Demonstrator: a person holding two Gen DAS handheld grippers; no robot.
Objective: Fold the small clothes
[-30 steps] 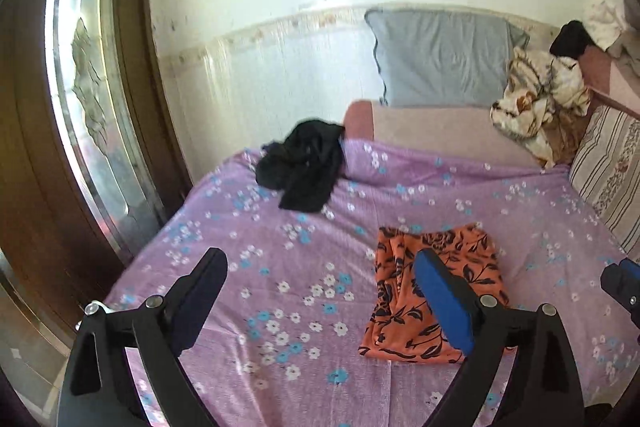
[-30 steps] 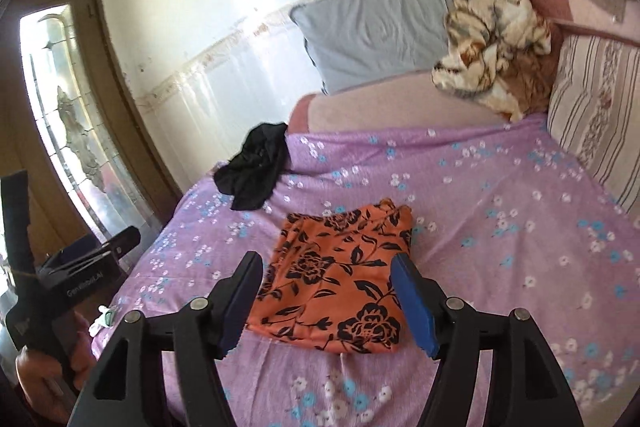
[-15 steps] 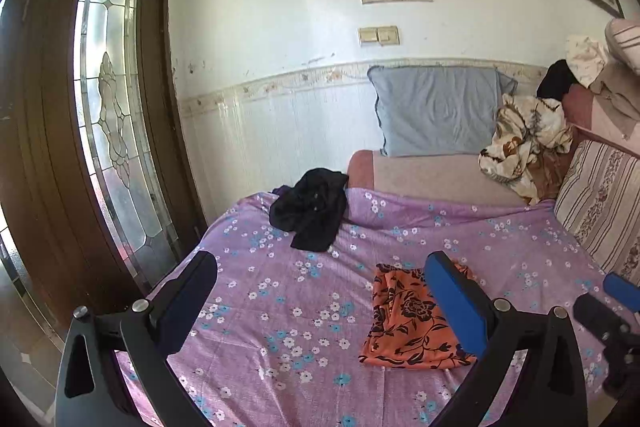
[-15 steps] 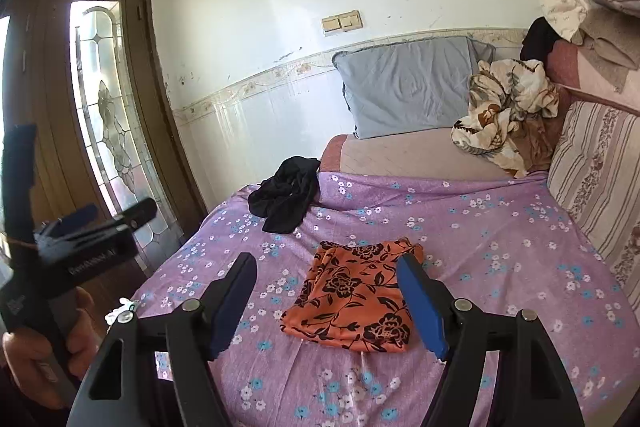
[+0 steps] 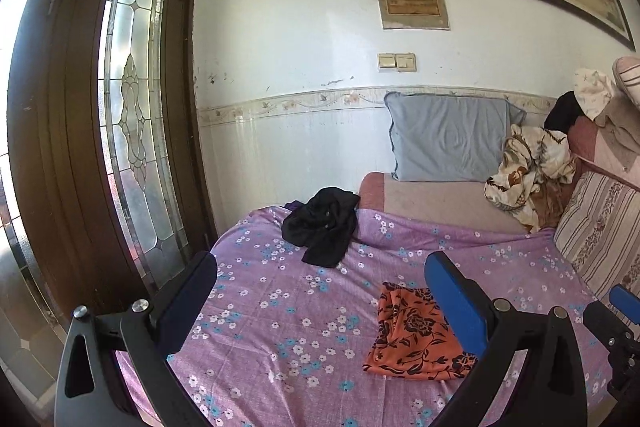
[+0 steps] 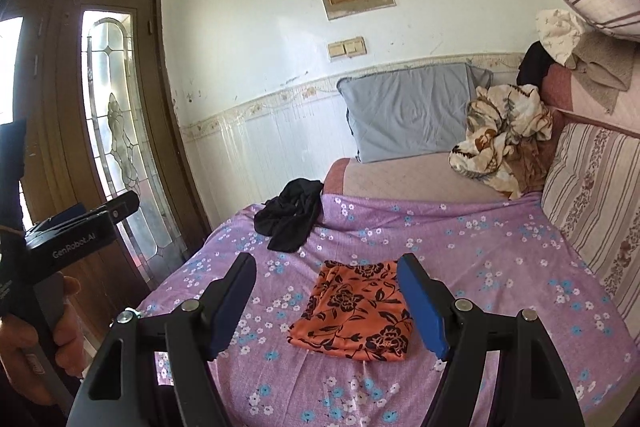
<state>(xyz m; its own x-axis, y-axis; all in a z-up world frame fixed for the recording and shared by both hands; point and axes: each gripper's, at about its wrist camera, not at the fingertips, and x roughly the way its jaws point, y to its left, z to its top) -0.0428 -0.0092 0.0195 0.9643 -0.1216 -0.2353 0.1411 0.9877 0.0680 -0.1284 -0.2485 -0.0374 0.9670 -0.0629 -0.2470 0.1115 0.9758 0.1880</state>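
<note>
A folded orange cloth with a black flower print [image 5: 412, 339] [image 6: 356, 313] lies flat on the purple flowered bedsheet [image 5: 288, 307] [image 6: 500, 267]. A crumpled black garment [image 5: 322, 225] [image 6: 292, 213] sits farther back near the bed's far left corner. My left gripper [image 5: 320, 283] hangs open above the near part of the bed, nothing between its fingers. My right gripper [image 6: 326, 285] is open too, held back from the orange cloth and empty. The right gripper's tip also shows in the left wrist view at the right edge [image 5: 618, 311].
A grey pillow [image 5: 448, 141] leans on the wall at the head. A crumpled patterned blanket [image 5: 528, 175] and a striped cushion [image 5: 600, 235] lie at the right. A wooden glass door [image 5: 132, 123] stands left of the bed. A hand [image 6: 24, 347] holds the left gripper's handle.
Both grippers pulled back and rose away from the orange cloth, so more wall and door show. The left jaws widened slightly. The orange cloth stays folded on the sheet.
</note>
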